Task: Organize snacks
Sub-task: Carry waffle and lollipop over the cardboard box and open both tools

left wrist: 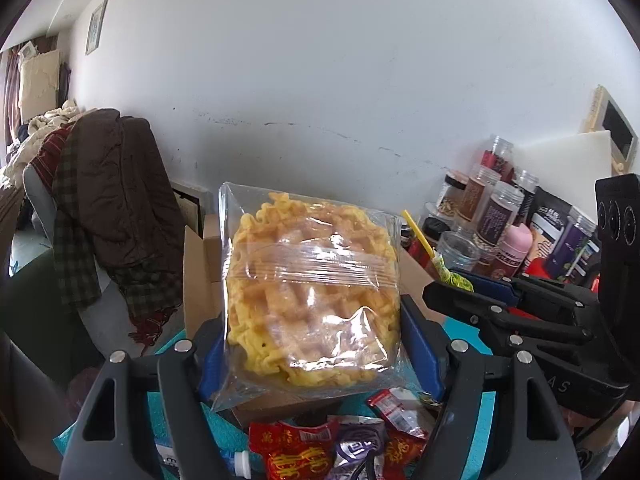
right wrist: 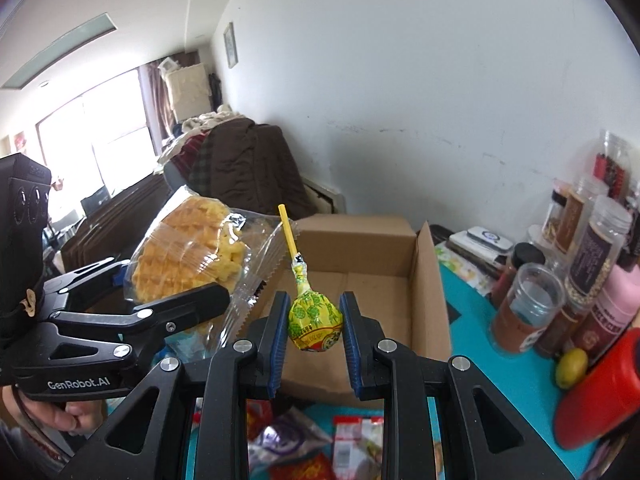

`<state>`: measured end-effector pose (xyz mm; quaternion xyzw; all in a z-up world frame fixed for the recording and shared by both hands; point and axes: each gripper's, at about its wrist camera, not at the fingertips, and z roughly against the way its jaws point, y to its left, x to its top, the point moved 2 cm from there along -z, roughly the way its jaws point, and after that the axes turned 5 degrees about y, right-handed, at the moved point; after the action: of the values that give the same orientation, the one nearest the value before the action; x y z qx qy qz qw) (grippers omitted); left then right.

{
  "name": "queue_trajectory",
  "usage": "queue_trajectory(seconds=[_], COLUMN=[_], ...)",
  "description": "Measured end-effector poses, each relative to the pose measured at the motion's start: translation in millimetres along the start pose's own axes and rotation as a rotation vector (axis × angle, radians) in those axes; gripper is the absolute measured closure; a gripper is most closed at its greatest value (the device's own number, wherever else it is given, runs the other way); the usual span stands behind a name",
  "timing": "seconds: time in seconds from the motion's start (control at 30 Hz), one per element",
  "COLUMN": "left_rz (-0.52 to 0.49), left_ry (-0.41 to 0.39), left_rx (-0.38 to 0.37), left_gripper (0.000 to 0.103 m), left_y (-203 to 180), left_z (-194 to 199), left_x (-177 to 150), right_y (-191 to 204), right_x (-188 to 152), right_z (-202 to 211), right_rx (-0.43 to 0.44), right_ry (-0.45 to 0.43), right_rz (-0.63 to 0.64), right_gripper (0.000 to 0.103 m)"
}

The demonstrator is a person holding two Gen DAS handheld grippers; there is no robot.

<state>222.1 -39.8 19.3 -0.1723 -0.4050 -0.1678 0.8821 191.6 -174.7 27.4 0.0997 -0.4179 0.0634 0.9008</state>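
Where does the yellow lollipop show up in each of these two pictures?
Left wrist view: the lollipop sits at the right, past the bagged waffle, pinched at the tip of the right tongs, stick pointing up and left.
Right wrist view: the lollipop is in the centre, between the two blue pads, stick up.
Shared landmark: the open cardboard box behind it, also seen behind the waffle.

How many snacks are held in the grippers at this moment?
2. The bagged waffle sits between the left gripper fingers; the lollipop is between the right gripper fingers. Other snacks lie loose below.
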Motion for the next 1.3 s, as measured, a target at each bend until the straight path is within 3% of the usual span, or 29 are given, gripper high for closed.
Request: queue_trajectory(seconds=[0.37,0.7,1.03,1.3], left_rz=[0.037,0.057,0.016,-0.019], left_ry=[0.098,0.216,0.25,0.28], left_rx=[0.04,0.058,0.144,0.201], left_gripper=[0.029,0.029,0.029,0.027], left_y=[23,32,30,24], left_z=[-52,-95,-110,-116], left_x=[-4,-18,-22,-19], right_y=[-17,-30,-39,-37], right_x=[-5,-25,-39,-40], right_z=[-61,-93,-122,-122], right_rx=[0.041,0.049,0.04,0.007], right_ry=[0.105,0.186,0.259,0.268], right_rz=[-0.042,-0.084,-0.094,-0.077], right_gripper=[0.078,0.078,0.078,0.076])
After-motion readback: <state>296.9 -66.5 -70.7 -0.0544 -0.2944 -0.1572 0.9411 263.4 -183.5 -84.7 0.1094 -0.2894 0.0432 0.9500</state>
